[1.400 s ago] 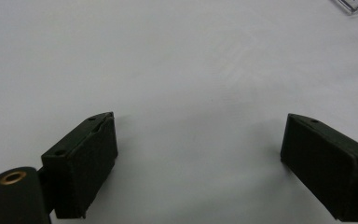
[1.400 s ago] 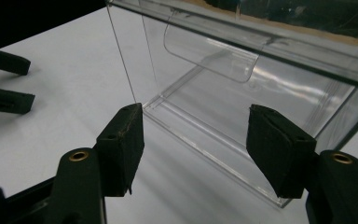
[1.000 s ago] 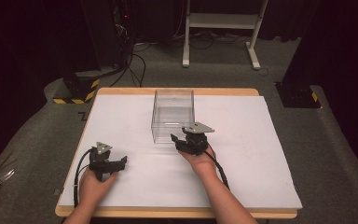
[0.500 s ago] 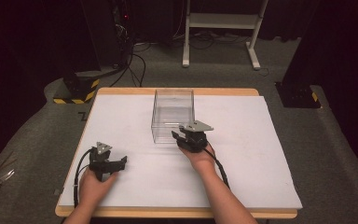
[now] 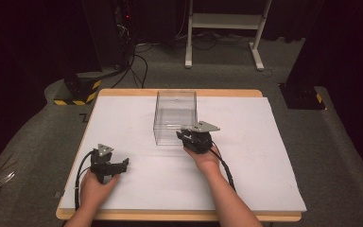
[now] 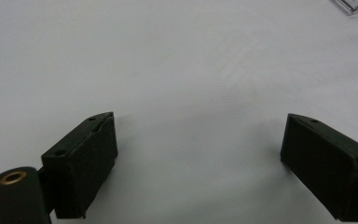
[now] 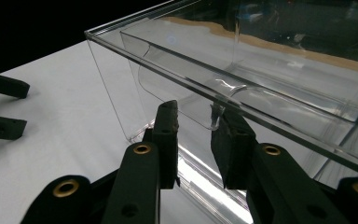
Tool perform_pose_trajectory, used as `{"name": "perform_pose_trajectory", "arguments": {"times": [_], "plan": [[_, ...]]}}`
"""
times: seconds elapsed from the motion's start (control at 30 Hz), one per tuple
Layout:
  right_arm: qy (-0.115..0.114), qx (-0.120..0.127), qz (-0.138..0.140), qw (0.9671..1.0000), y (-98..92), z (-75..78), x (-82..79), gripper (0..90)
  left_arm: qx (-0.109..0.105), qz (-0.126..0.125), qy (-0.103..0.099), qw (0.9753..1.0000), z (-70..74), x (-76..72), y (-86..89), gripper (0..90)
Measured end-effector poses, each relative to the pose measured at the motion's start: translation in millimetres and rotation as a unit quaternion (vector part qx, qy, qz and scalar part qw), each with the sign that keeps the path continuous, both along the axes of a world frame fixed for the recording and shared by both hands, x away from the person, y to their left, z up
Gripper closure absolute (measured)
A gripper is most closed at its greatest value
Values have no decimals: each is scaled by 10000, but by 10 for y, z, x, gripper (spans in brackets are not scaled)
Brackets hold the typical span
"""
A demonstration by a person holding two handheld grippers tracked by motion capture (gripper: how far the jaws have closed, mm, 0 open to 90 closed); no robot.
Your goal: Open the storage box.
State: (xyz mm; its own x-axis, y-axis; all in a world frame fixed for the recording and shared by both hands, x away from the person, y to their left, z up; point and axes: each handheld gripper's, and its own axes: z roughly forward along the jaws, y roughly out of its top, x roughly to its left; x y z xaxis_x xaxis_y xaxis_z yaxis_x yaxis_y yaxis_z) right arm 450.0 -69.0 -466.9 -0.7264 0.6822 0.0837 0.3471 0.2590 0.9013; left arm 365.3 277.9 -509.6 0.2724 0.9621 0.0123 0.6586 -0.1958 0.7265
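The right tool [image 7: 193, 140], jaws narrowly parted at the clear acrylic box's [image 5: 175, 116] near wall, should pinch that stiff, slippery, probably light rim; the left tool [image 6: 200, 154] gapes empty.

Clear box [image 5: 175, 117] against right claw [image 5: 194, 138]

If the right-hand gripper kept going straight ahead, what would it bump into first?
Most likely the near wall of the clear plastic box: the right gripper points straight at it, jaws slightly apart just short of that wall's curved cut-out.
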Motion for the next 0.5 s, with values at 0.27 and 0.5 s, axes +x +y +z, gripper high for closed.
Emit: {"name": "perform_pose_trajectory", "arguments": {"times": [0.27,0.5], "plan": [[-14,22,123,9999,-74,-4,-79,776,2,1,1,10000,0,0,0,112],[-53,74,190,9998,-127,-23,-259,788,1,3,-8,10000,-1,0,-1,112]]}}
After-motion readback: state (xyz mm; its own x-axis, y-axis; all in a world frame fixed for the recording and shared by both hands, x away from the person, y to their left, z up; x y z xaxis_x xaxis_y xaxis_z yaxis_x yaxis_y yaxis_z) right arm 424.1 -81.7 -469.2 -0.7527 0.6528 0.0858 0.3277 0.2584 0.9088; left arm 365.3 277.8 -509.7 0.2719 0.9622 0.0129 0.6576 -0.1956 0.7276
